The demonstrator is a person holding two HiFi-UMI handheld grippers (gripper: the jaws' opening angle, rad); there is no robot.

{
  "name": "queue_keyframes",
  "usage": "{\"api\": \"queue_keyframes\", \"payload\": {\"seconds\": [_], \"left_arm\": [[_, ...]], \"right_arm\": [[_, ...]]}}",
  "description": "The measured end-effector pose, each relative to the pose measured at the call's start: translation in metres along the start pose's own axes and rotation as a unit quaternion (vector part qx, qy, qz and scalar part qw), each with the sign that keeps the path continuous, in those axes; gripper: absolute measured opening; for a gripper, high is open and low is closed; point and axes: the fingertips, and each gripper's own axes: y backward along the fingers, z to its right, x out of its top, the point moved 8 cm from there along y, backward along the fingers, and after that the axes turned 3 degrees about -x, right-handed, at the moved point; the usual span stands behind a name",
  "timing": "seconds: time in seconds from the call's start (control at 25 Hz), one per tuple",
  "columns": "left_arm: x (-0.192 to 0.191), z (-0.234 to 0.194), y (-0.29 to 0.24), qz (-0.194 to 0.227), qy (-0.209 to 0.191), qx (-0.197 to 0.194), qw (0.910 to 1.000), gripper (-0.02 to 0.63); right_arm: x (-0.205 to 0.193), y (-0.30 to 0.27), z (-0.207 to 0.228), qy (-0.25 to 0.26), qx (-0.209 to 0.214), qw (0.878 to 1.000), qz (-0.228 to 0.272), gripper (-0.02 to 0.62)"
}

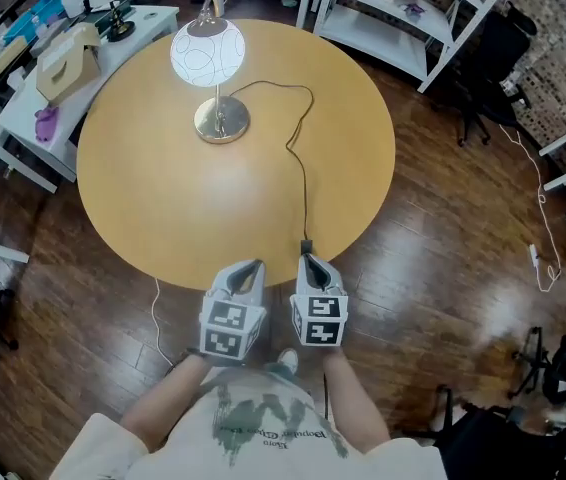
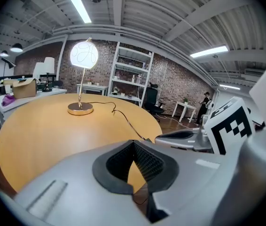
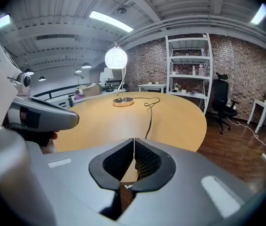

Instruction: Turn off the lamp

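Observation:
A lit lamp with a white globe shade (image 1: 207, 52) and a round gold base (image 1: 222, 121) stands at the far side of the round wooden table (image 1: 163, 208). Its black cord (image 1: 300, 168) runs across the top and drops over the near edge. The left gripper view shows the lamp (image 2: 83, 55) far ahead; in the right gripper view the lamp (image 3: 116, 58) is also distant. My left gripper (image 1: 249, 268) and right gripper (image 1: 309, 263) hover side by side at the table's near edge, both shut and empty. The cord passes close to the right gripper's tip.
A white desk (image 1: 93, 58) with a cardboard box (image 1: 63, 63) stands at the far left. White shelving (image 1: 413, 18) is behind the table at the right, with a black office chair (image 1: 488, 78) beside it. Cables lie on the dark wood floor (image 1: 463, 248).

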Motion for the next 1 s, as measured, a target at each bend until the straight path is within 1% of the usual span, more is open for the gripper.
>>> {"api": "queue_keyframes", "payload": {"seconds": [0.28,0.56,0.72,0.84,1.0], "left_arm": [[-0.005,-0.017,-0.008,-0.015,-0.012,-0.019,0.9996,0.000],[-0.006,-0.026,-0.006,-0.020,-0.012,-0.016,0.9996,0.000],[-0.008,-0.031,-0.005,-0.019,-0.006,-0.010,0.9998,0.000],[-0.010,-0.031,-0.004,-0.019,-0.001,-0.007,0.9998,0.000],[-0.013,-0.031,-0.005,-0.015,0.007,-0.006,0.9998,0.000]], "right_arm": [[-0.012,-0.024,0.007,-0.003,-0.032,0.999,-0.016,0.006],[-0.014,-0.039,0.013,-0.012,-0.043,0.998,-0.032,0.005],[-0.015,-0.043,0.014,0.006,-0.051,0.998,-0.048,0.003],[-0.012,-0.044,0.010,0.024,-0.047,0.997,-0.059,0.002],[-0.006,-0.050,0.006,0.031,-0.040,0.995,-0.082,0.000]]}}
